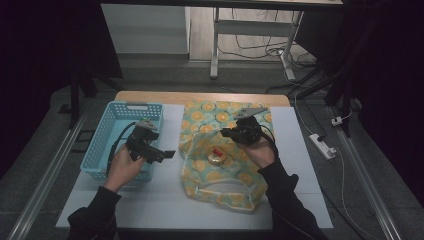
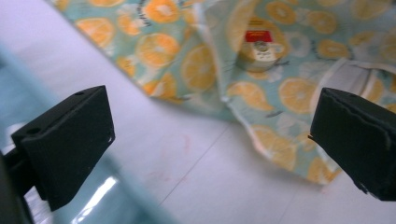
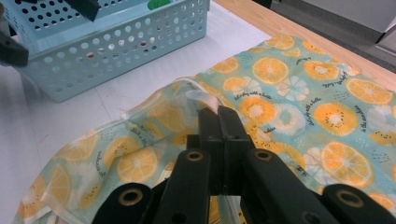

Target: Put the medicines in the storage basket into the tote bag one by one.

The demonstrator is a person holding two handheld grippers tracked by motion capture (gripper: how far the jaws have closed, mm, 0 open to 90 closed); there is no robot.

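Note:
A drawstring bag (image 1: pixel 235 175) printed with orange slices lies in the middle of the white table, its mouth lifted. My right gripper (image 1: pixel 225 133) is shut on the bag's pale rim; in the right gripper view the jaws (image 3: pixel 218 119) pinch that translucent edge (image 3: pixel 201 99). Inside the bag (image 2: pixel 196 70) sits a small round tin with a red label (image 1: pixel 216 156), which also appears in the left gripper view (image 2: pixel 258 46). My left gripper (image 1: pixel 165 154) hovers by the near right corner of the blue basket (image 1: pixel 102 142), jaws pointing at the bag. They stand wide open (image 2: pixel 210 140) with nothing between them.
The perforated blue basket (image 3: pixel 116 46) holds something green (image 3: pixel 159 3) at its far side. A white mat (image 1: pixel 165 200) covers the table, and a wooden strip (image 1: pixel 200 96) shows at the back. A power strip (image 1: pixel 322 145) and cables lie on the floor to the right.

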